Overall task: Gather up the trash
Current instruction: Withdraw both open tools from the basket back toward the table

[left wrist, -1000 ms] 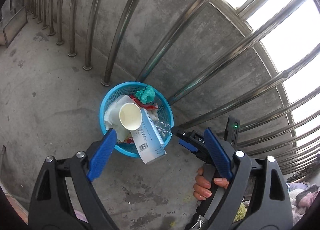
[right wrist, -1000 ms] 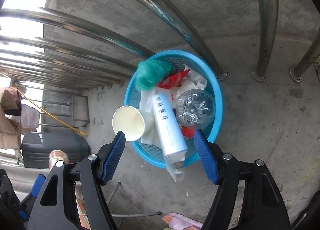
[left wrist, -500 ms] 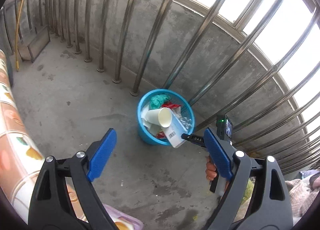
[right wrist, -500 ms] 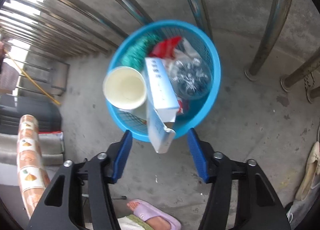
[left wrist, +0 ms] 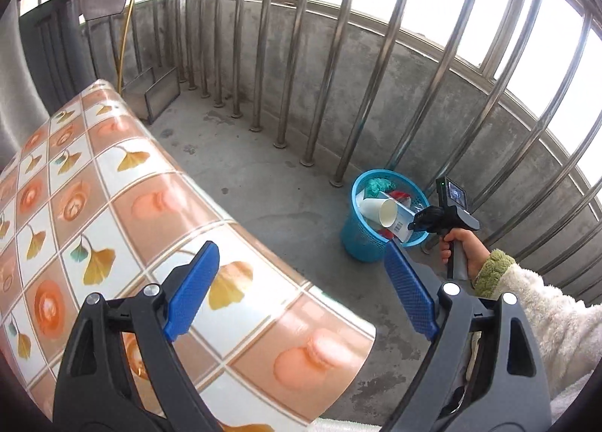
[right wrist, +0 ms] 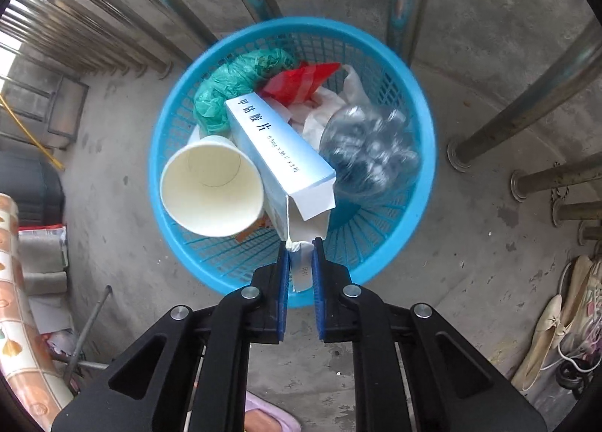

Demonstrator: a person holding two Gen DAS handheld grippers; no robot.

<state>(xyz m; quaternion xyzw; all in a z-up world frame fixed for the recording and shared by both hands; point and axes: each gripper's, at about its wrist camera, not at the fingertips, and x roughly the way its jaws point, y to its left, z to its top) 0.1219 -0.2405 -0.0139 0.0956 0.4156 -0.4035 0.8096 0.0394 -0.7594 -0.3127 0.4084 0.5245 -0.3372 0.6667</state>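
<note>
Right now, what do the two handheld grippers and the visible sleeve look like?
Both the left gripper and right gripper have black plastic frames with silver pivot bolts and blue textured fingers. The right one carries a small camera with a green light. The sleeve is cream fleece with a green cuff.

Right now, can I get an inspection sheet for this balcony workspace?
Surface: bare concrete floor, stained.
Job's things: blue basket holding paper cup, white carton, crushed bottle, green bag, red wrapper.
Clutter: shoes at floor edge.
Grippers: right tool closing on the carton's flap; left tool open, empty.
Cables: nothing seen.
Surroundings: steel railing, patterned tablecloth.
</note>
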